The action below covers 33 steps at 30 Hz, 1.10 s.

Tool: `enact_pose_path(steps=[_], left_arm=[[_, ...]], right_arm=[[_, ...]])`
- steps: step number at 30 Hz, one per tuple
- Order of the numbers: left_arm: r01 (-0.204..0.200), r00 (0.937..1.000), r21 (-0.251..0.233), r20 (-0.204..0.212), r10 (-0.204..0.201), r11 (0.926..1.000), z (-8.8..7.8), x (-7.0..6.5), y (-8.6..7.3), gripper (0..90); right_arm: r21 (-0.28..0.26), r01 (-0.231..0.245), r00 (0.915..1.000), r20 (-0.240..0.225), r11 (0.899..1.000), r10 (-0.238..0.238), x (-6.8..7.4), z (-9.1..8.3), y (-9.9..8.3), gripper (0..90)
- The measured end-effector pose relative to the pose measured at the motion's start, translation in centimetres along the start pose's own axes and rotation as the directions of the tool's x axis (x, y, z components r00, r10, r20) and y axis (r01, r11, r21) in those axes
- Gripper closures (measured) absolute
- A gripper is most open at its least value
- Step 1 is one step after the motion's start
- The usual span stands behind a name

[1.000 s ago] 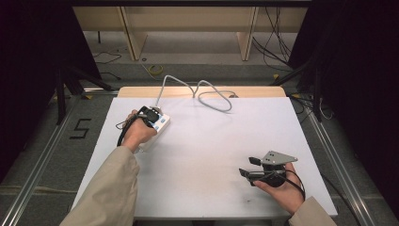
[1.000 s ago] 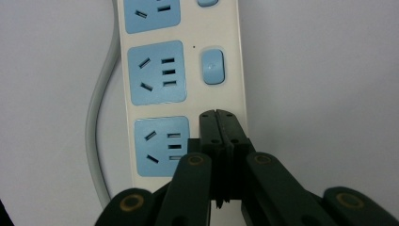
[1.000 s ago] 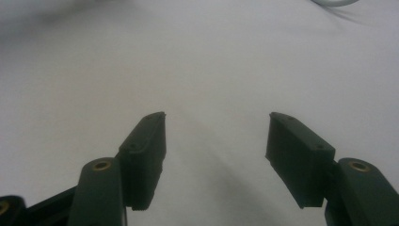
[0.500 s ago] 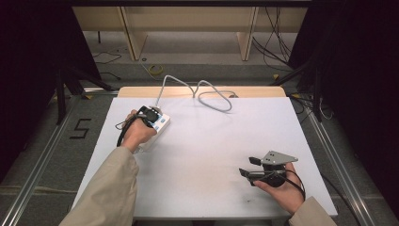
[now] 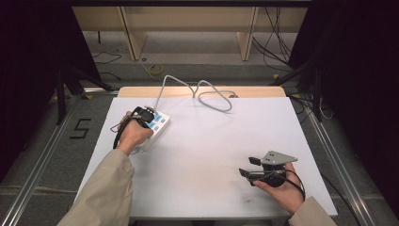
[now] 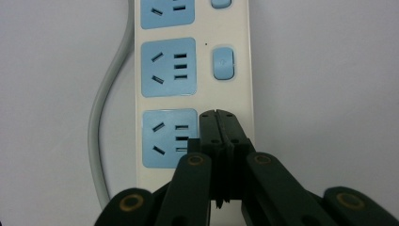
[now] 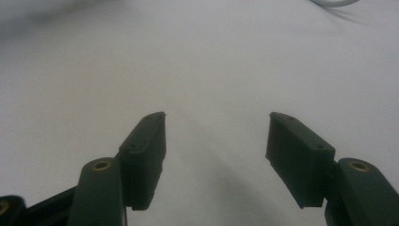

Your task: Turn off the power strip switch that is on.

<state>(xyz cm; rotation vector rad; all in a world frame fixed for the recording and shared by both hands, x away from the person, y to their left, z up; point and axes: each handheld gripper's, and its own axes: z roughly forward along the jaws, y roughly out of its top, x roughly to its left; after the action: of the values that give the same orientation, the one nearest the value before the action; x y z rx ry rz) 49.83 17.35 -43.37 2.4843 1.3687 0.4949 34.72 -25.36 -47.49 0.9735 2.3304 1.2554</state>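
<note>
Your left gripper [image 6: 220, 117], jaws pressed together, tips over the cream power strip [image 6: 195, 70] at the table's [image 5: 211, 155] left: three blue sockets, two blue switches visible. Your right gripper [image 7: 216, 136] stands wide, empty.

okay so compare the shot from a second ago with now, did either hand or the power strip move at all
Nothing visibly changed. The left tool is still shut, its tips over the power strip near the bottom switch, with nothing between them. The right tool stays open above the bare table, and the strip's grey cord lies in the same loop.
</note>
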Motion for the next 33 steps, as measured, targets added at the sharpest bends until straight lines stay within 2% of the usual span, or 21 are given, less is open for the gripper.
enact_pose_path(steps=[9, 10, 16, 24, 33], left_arm=[[0.022, 0.9996, -0.033, 0.017, -0.021, 0.9992, -0.8, 0.1, -0.4, 88.8], [0.027, 0.9995, -0.038, 0.018, -0.026, 0.9989, -0.9, 0.1, -0.5, 84.6], [0.033, 0.9991, -0.076, 0.028, -0.031, 0.9966, -1.6, 0.1, -1.1, 82.0], [0.045, 0.9984, -0.131, 0.041, -0.040, 0.9903, -2.4, 0.1, -2.2, 73.4], [0.057, 0.9969, -0.204, 0.065, -0.045, 0.9774, -2.8, -0.3, -3.5, 62.1]], right_arm=[[0.000, 0.000, 1.0000, 0.000, 1.000, 0.000, 0.0, 0.0, 0.0, 38.9], [0.002, -0.004, 1.0000, 0.000, 1.000, 0.004, 0.0, 0.0, 0.0, 38.9], [0.002, -0.003, 1.0000, 0.000, 1.000, 0.003, 0.0, 0.0, 0.0, 38.9], [0.003, -0.001, 1.0000, 0.000, 1.000, 0.001, 0.0, 0.0, 0.0, 38.9], [0.003, -0.001, 1.0000, 0.000, 1.000, 0.001, 0.0, 0.0, 0.0, 38.9]])
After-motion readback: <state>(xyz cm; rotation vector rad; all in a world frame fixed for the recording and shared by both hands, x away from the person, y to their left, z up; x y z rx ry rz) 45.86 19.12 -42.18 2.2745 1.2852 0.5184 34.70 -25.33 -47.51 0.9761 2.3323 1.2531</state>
